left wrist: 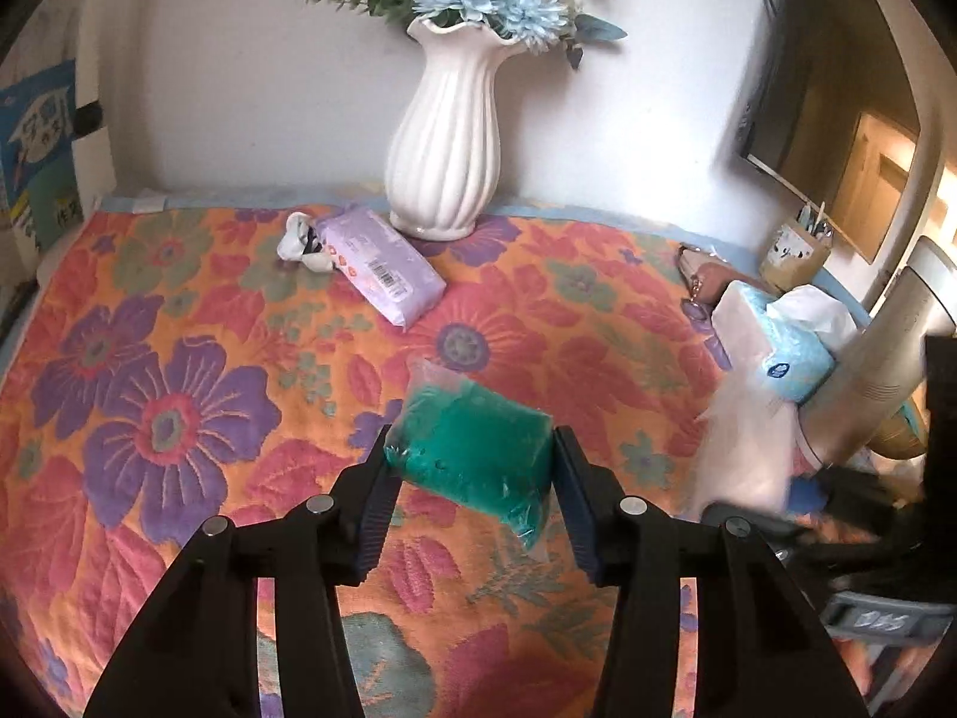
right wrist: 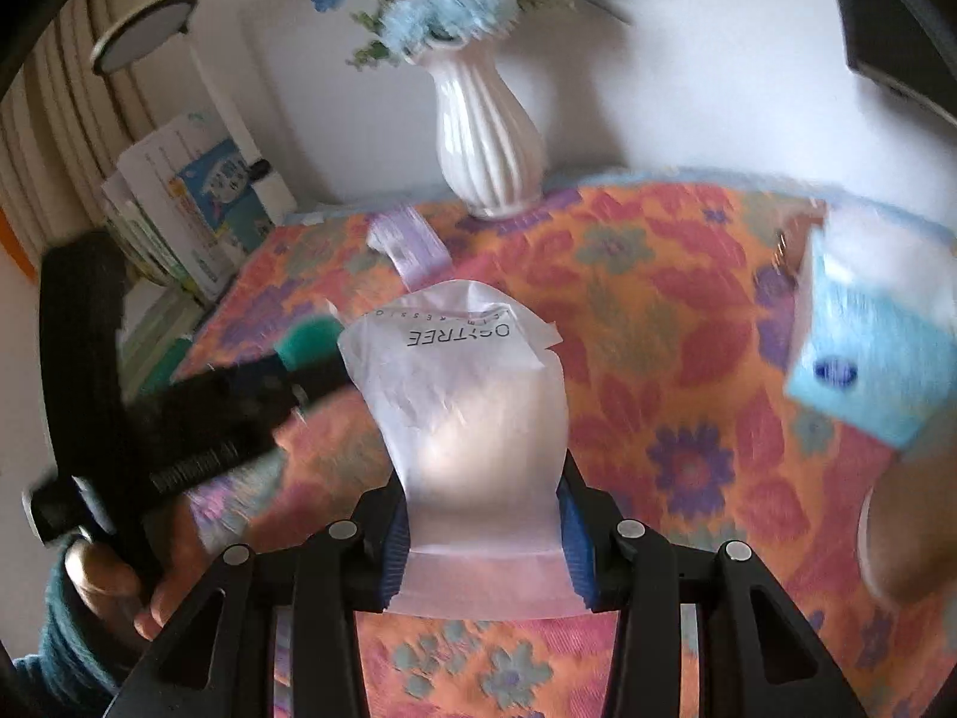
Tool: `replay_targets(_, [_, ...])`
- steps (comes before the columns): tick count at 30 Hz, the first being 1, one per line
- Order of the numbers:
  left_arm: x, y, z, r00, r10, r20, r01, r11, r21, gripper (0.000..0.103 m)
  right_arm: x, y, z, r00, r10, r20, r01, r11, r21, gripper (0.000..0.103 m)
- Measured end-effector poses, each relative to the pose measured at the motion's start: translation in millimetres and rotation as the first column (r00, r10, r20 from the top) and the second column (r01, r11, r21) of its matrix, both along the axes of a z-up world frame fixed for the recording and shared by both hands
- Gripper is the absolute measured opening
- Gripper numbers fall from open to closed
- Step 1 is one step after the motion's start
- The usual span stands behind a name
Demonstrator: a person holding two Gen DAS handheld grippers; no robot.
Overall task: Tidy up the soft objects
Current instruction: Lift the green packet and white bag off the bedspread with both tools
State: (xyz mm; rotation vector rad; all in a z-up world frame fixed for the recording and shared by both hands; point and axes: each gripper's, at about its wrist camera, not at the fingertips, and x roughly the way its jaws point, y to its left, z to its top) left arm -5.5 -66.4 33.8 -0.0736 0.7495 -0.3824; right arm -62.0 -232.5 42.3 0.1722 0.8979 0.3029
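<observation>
Both grippers grip: left gripper (left wrist: 472,466) clamps a green packet (left wrist: 475,449), right gripper (right wrist: 484,529) a frosted pouch (right wrist: 472,419), over the floral quilt (left wrist: 179,359); a vase (left wrist: 445,137) stands by the back wall.

Both grippers, the left gripper (left wrist: 472,478) and the right gripper (right wrist: 484,529), are showing matte black plastic arms, silver round screw heads at the joints and ribbed blue pads. The hand (right wrist: 119,586) is wearing a teal knitted sleeve (right wrist: 66,652).
</observation>
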Motion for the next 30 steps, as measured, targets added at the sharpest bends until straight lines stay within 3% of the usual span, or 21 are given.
replay_targets(4, [3,-4,-6,1.000,-0.009,-0.002,0.009,1.000,0.026,0.047,1,-5,-7,0.999,-0.038,-0.013,0.038,0.999,0.003,0.042])
replay_targets(14, [1,-5,-6,1.000,-0.021,-0.002,0.021,0.999,0.033,0.048,9,-5,-13,0.997,-0.069,-0.047,0.067,0.997,-0.039,0.063])
replay_targets(16, [1,-5,-6,1.000,-0.026,-0.004,0.026,0.999,0.034,0.048,13,-5,-13,0.996,-0.067,-0.066,0.065,0.997,-0.029,0.069])
replay_targets(18, [1,-7,-6,1.000,-0.030,-0.004,0.030,0.999,0.040,0.048,19,-4,-13,0.994,-0.067,-0.086,0.069,0.997,0.021,0.088])
replay_targets(19, [1,-7,-6,1.000,-0.031,-0.002,0.031,0.999,0.043,0.048,21,-3,-13,0.993,-0.075,-0.089,0.079,0.996,0.044,0.089])
replay_targets(21, [0,-8,-6,0.999,-0.032,0.003,0.032,0.998,0.047,0.048,26,2,-14,0.992,-0.098,-0.081,0.100,0.995,0.023,0.087])
replay_targets(23, [0,-8,-6,0.999,-0.035,0.002,0.035,0.998,0.050,0.048,26,6,-15,0.990,-0.127,-0.061,0.125,0.991,-0.038,0.073])
replay_targets(25, [0,-9,-6,0.999,-0.038,0.002,0.038,0.998,0.052,0.048,23,8,-13,0.991,-0.129,-0.040,0.127,0.991,-0.046,0.069])
replay_targets(27, [0,-9,-6,0.999,-0.042,0.007,0.041,0.998,0.055,0.048,17,8,-10,0.992,-0.128,-0.007,0.127,0.991,-0.045,0.058])
replay_targets(30, [-1,-11,-6,0.999,-0.046,0.013,0.045,0.997,0.066,0.048,13,13,-7,0.992,-0.124,0.026,0.125,0.989,-0.079,0.056])
